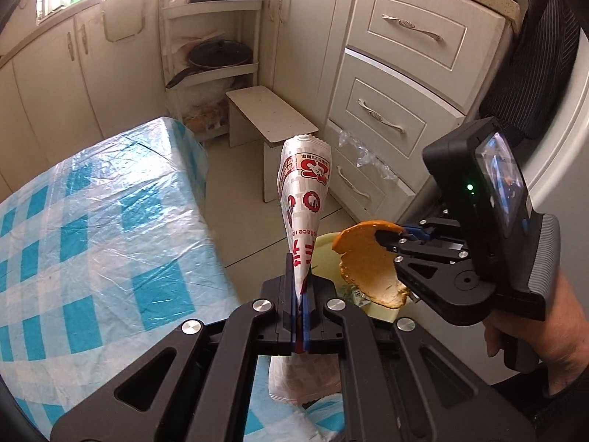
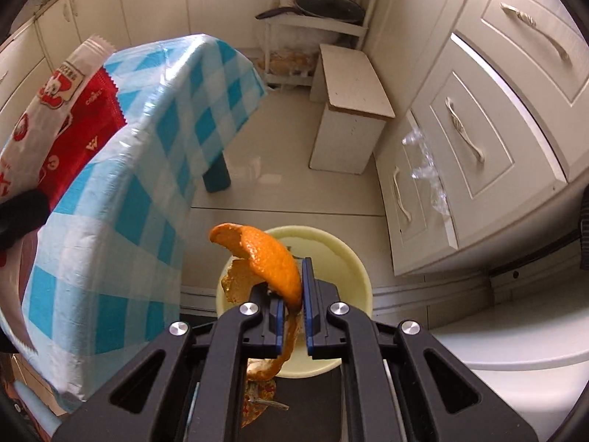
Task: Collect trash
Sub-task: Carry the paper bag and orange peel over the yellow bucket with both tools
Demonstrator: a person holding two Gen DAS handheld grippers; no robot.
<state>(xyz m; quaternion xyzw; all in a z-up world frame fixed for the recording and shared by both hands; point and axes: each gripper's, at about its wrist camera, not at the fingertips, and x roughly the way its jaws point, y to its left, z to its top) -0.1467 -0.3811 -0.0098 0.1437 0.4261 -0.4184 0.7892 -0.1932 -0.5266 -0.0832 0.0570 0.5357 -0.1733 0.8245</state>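
Clearly, two pieces of trash are held over the pale yellow bin (image 2: 353,258), which stands on the tiled floor (image 2: 279,191) just beside the table (image 1: 92,221). The left gripper (image 1: 300,294) is clamped on a snack wrapper (image 1: 305,191), pinched low down so that its printed, crimped end rises free above the bin. The wrapper is judged to be very light, thin and slippery; it is likely to crumple or slide in a loose pinch, so a hold near the flattened middle, where it is taken now, seems soundest.

The right gripper (image 2: 292,313) is closed on an orange peel (image 2: 265,254), with the curled strip caught between the blue pads (image 2: 313,294) directly above the bin's mouth. The peel is judged to be light, limp and slightly moist, apt to tear where it narrows; the broader cupped part would be the safer place to grip. A torn end hangs below the gripper, and some scraps appear to lie in the bin already, though they are too hidden to identify.

Beside the bin, the table is covered by a blue and white checked cloth under clear plastic, which looks smooth and slick. Beyond the bin, a small white stool (image 2: 349,84) is seen against cream drawers (image 2: 478,118), and a corner rack with a dark pan (image 2: 327,7) stands further back.
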